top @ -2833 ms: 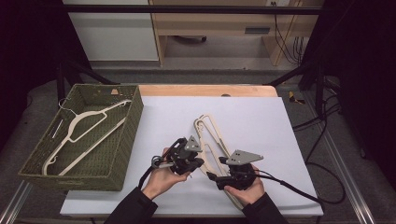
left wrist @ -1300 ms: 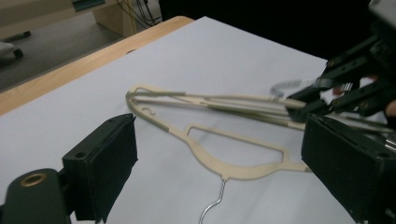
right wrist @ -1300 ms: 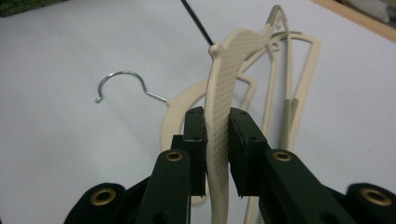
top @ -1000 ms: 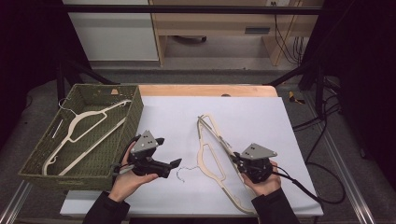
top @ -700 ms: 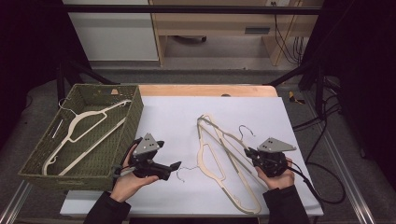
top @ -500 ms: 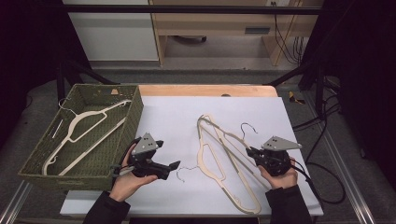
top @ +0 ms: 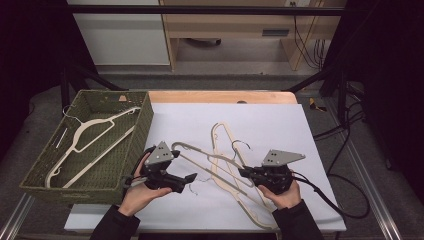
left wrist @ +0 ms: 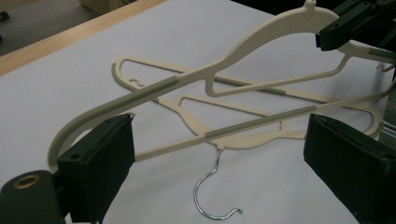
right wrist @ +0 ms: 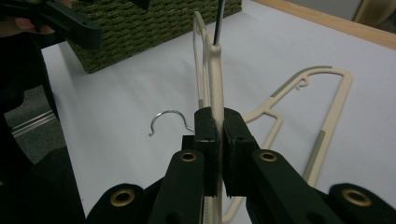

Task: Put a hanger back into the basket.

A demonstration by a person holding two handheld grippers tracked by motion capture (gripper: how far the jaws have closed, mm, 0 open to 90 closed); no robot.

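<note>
The right gripper point(right wrist: 215, 135) is clamped on the raised hanger point(right wrist: 212, 70), its pads squeezing the thin cream plastic edge-on just below the neck, with the hook wire running up out of the right gripper view. In the high view that hanger point(top: 207, 155) slants from the right gripper point(top: 246, 172) up and left across the sheet, one end lifted clear, its far shoulder close to the left gripper point(top: 189, 179). The left gripper point(left wrist: 219, 154) has its jaws spread wide and holds nothing; the raised hanger's ribbed arm point(left wrist: 140, 95) passes just above and beyond the left jaw without touching either pad.

Under the raised one, more hangers point(top: 227, 145) lie flat and overlapped on the white sheet point(top: 280, 120), and a loose-looking hook point(left wrist: 212, 196) of one sits between the open jaws. The basket point(top: 145, 117) stands at the left edge of the table with one hanger point(top: 85, 142) already inside.

The likely job is carrying this hanger to the basket. Risks, as I judge them:

- The grip is narrow and near one end, so the long body can swing or twist between the pads as it is carried
- Its lower bar may snag on the hangers beneath, or on their hooks, and drag them along
- If the left gripper closes now it may catch the lower hanger's neck instead of the raised arm
- The far end could hit the basket wall rather than clear it
</note>
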